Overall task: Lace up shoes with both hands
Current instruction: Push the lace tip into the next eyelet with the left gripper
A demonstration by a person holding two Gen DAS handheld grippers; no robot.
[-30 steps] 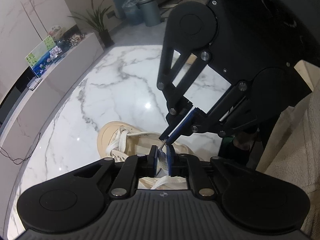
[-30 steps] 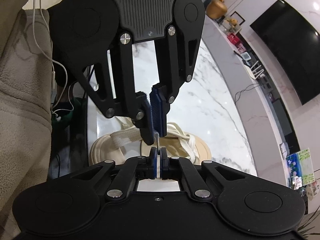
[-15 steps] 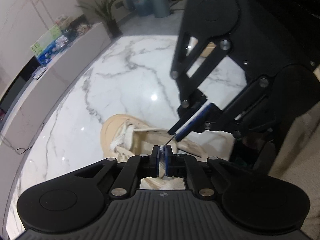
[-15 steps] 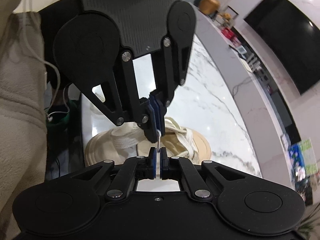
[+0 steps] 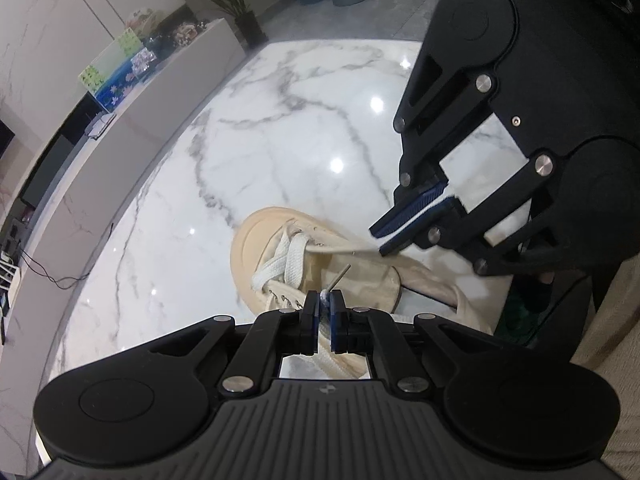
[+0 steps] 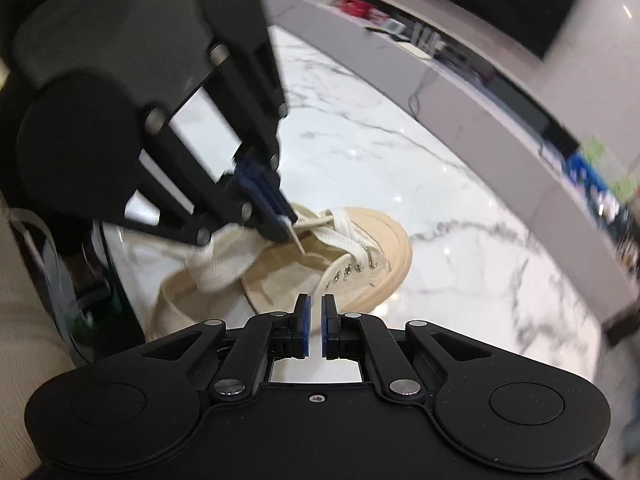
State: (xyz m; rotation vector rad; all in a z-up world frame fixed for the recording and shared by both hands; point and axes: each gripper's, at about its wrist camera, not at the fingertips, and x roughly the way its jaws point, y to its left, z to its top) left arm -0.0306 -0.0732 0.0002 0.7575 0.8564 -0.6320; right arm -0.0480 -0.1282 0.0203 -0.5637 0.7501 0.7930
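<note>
— Two tongs pinched that aglet (image 5: 340,276) a second ago. What changed?
— Right tongs (image 6: 314,320) let go, jaws opening, empty. Left tongs (image 5: 325,300) stayed clamped on the shoelace (image 5: 294,256) end, over the beige sneaker (image 5: 368,276) on the bench (image 5: 300,120). Handover looked done.

We see the shoe (image 5: 320,264) lying on the marble table (image 5: 280,120), toe pointing away from us; the left gripper (image 5: 325,300) sits just above its near eyelets, the right gripper (image 5: 416,216) over its right side; a long counter (image 5: 120,128) runs along the table's left.
</note>
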